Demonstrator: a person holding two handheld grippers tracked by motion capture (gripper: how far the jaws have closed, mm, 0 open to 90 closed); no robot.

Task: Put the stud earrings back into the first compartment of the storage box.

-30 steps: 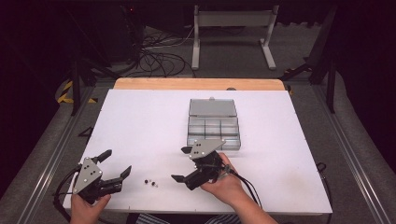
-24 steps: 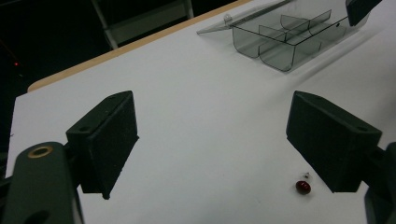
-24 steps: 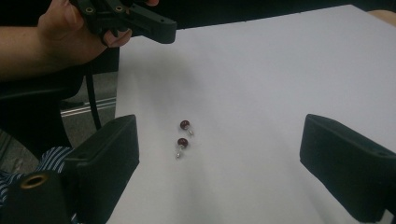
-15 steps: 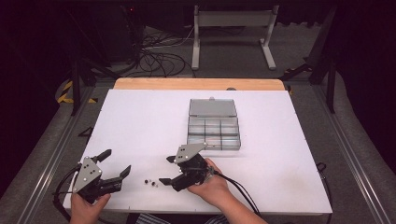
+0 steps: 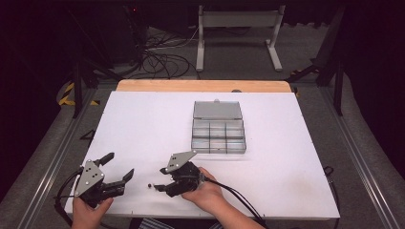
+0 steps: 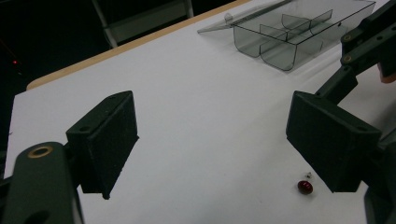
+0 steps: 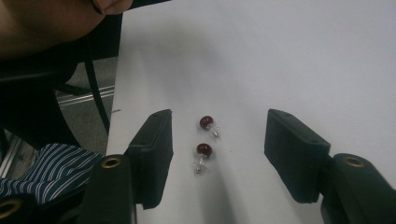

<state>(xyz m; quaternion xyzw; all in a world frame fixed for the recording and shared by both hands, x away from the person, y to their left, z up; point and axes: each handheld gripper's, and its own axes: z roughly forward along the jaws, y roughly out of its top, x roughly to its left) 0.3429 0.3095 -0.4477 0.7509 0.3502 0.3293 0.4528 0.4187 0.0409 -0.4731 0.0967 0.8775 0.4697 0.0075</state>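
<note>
1. Two red stud earrings point(image 7: 205, 136) lie on the white table point(image 5: 286, 181) near its front edge, between the right gripper point(image 7: 218, 151) and its spread jaws, apparently lined up for a pinch.
2. The left gripper point(image 5: 117, 168) rests wide open, empty.
3. The clear compartment box point(image 5: 218, 136) sits open farther back, probably their destination.
</note>
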